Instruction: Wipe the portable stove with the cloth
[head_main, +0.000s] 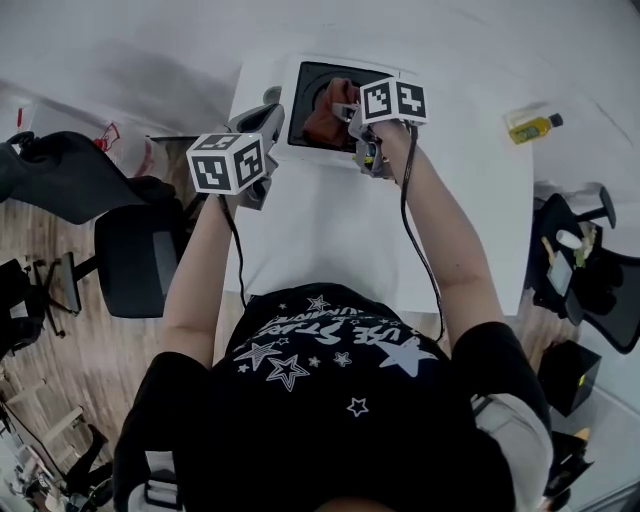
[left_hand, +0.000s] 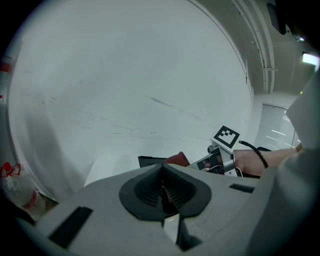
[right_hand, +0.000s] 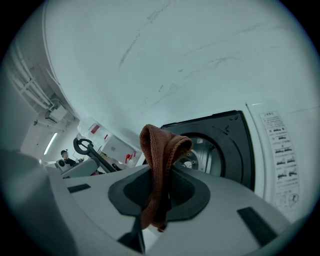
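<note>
Right hand-held gripper (right_hand: 159, 192) pinches cloth (right_hand: 160, 150) over stove (right_hand: 235, 145).

A white table (head_main: 330, 230) stands before a plain pale wall (left_hand: 125, 75), on a floor (head_main: 90, 350) of light wood planks. A black office chair (head_main: 140, 260) sits left of the table, a 2nd dark chair (head_main: 60, 175) just beyond it, and a 3rd (head_main: 605, 290) at the table's right. A bright ceiling lamp (left_hand: 311, 59) glows overhead, and a strip light (right_hand: 51, 143) shows far off

A white table (head_main: 330, 230) is carrying the portable stove (head_main: 305, 85) at its far edge and a yellow bottle (head_main: 533, 127) lying far right.
</note>
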